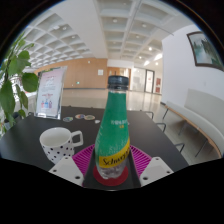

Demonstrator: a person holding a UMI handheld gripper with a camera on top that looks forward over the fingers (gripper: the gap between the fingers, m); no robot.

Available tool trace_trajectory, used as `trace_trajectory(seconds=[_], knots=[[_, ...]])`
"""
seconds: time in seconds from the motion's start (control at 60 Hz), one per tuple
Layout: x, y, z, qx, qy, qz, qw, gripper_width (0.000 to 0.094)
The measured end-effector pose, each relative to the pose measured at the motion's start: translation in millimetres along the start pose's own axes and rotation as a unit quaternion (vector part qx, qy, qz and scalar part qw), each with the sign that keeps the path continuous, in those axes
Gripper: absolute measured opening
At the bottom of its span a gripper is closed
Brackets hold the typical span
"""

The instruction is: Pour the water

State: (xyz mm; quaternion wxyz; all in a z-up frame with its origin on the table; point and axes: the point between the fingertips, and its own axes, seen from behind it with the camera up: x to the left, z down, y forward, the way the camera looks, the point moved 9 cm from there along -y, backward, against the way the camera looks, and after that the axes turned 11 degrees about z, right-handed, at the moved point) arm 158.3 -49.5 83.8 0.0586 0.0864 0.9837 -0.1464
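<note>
A green plastic bottle (115,125) with a yellow Schweppes label and a dark green cap stands upright between my fingers. My gripper (112,168) is shut on it: the pink pads (85,158) press on its lower body from both sides, with no gap showing. The bottle's clear base sits over a round red disc (112,183) on the dark table (30,150). A white mug with black dots (58,144) stands on the table left of the bottle, just ahead of my left finger, its handle turned toward the bottle.
A framed sign (50,93) stands at the table's far left, beside a green plant (12,80). Small printed coasters (82,118) lie beyond the mug. Chairs (170,118) and a white bench (200,115) stand to the right, past the table's edge.
</note>
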Motion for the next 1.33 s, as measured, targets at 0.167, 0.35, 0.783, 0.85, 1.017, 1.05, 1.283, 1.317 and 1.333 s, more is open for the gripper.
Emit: trace_trajectory(seconds=[0.167, 0.35, 0.783, 0.85, 1.017, 1.05, 1.283, 1.317, 1.333], knots=[[-5.7, -27.1, 5.0, 0.047, 0.006, 0.020, 0.999, 0.0849], [-7.7, -94.5, -2.6, 0.067, 0.013, 0.040, 0.997, 0.0860], [-12.5, -273.3, -6.0, 0.058, 0.025, 0.052, 0.997, 0.0860], [-13.7, -287.8, -4.8, 0.059, 0.018, 0.053, 0.997, 0.0860], [-14.7, -312.8, -2.2, 0.059, 0.011, 0.051, 0.997, 0.0859], [-15.9, -314.8, -0.8, 0.059, 0.011, 0.048, 0.997, 0.0861], [-14.9, -329.1, -1.4, 0.048, -0.004, 0.046, 0.998, 0.0858], [-15.8, -327.7, -1.2, 0.049, -0.001, 0.046, 0.998, 0.0858], [-15.9, -327.9, -1.1, 0.049, 0.000, 0.046, 0.998, 0.0860]])
